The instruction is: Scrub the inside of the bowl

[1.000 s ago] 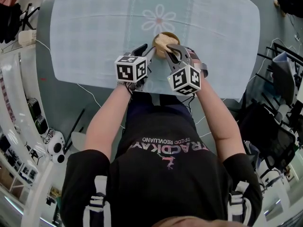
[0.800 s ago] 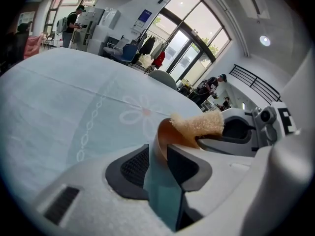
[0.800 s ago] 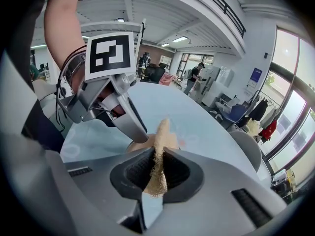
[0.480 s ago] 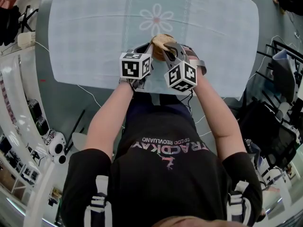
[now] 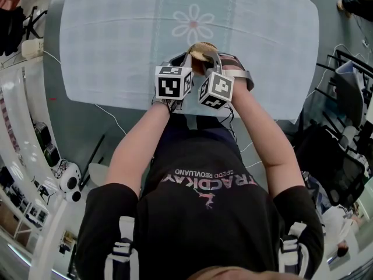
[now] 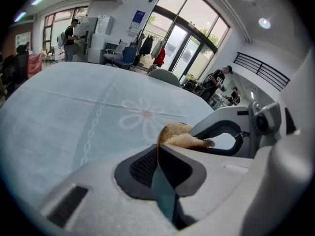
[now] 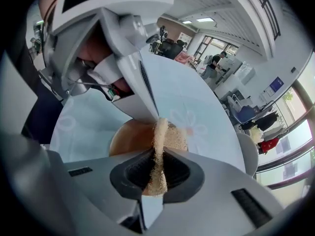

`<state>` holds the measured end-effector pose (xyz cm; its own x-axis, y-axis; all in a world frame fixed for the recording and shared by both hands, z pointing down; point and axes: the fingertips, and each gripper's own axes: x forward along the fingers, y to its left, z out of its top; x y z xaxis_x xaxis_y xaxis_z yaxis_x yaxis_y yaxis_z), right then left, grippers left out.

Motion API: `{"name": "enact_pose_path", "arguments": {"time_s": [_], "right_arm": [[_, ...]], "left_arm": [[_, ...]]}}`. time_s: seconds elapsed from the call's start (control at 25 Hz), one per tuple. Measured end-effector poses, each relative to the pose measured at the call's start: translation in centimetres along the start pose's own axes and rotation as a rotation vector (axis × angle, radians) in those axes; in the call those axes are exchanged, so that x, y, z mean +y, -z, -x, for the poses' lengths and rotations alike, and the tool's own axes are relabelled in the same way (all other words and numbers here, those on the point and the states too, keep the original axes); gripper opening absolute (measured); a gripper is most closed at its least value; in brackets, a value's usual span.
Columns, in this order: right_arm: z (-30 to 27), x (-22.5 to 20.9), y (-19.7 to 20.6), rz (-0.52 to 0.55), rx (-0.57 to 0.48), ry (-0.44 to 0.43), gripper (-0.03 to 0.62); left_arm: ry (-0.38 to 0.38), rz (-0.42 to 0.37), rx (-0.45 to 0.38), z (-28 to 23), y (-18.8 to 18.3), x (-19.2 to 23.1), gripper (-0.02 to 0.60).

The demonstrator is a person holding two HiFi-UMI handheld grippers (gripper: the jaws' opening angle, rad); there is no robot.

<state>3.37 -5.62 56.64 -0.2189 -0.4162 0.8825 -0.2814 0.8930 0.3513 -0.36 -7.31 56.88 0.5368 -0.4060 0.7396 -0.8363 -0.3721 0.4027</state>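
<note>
A small brown wooden bowl (image 5: 200,49) stands on the table near its front edge. My left gripper (image 5: 187,61) is at the bowl's left side. Its jaws have just been closing, and in the left gripper view they pinch the bowl's thin rim (image 6: 158,144). My right gripper (image 7: 156,168) is shut on a tan loofah scrubber (image 7: 160,141) and points steeply down over the bowl (image 7: 125,136). The scrubber's lower end is inside the bowl. In the head view the two marker cubes almost touch, and the right gripper (image 5: 208,61) covers part of the bowl.
A pale blue checked cloth (image 5: 116,34) with a white flower print (image 5: 193,24) covers the table. Chairs, cables and equipment stand on the floor around it. People stand far back in the room, near the windows.
The left jaws have gone from wide open to shut on the bowl's rim. The right gripper has sunk and rolled, bringing the scrubber down into the bowl. The two cubes have drawn together.
</note>
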Motion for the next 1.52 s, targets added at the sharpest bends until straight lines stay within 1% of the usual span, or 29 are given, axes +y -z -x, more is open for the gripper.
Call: {"name": "enact_pose_path", "arguments": {"time_s": [0.2,0.32,0.56,0.72,0.88,1.08,1.2,1.4,1.52], "right_arm": [[-0.4,-0.3,0.3,0.007,0.057,0.001,0.034],[-0.3,-0.5,0.6,-0.012,0.069,-0.004,0.034],[0.4,-1.4,0.8,-0.083,0.079,-0.029,0.034],[1.0,-2.0,1.0,-0.142,0.089,-0.045,0.034],[1.5,-1.6,1.9,-0.18,0.107,-0.093,0.034],[1.9,-0.3,2.6,-0.165,0.15,-0.136,0.034],[2.1,0.4,3.0,-0.15,0.168,-0.158,0.034],[2.5,1.9,2.8,-0.088,0.185,-0.205,0.034],[2.8,3.0,2.5,-0.044,0.198,-0.252,0.034]], "left_arm": [[-0.02,-0.017,-0.009,0.0,0.0,-0.1,0.026],[-0.018,-0.024,-0.011,0.0,0.0,-0.4,0.026],[-0.018,-0.025,-0.024,0.2,-0.3,-0.6,0.025],[-0.032,-0.006,-0.028,0.2,-0.2,-0.5,0.025],[-0.033,0.006,-0.037,0.2,-0.3,-0.7,0.025],[-0.04,0.046,-0.05,0.2,-0.3,-0.6,0.02],[-0.04,0.051,-0.051,0.3,-0.3,-0.7,0.02],[-0.043,0.057,-0.063,0.5,-0.4,-0.7,0.02],[-0.041,0.058,-0.063,0.6,-0.4,-0.8,0.02]]}}
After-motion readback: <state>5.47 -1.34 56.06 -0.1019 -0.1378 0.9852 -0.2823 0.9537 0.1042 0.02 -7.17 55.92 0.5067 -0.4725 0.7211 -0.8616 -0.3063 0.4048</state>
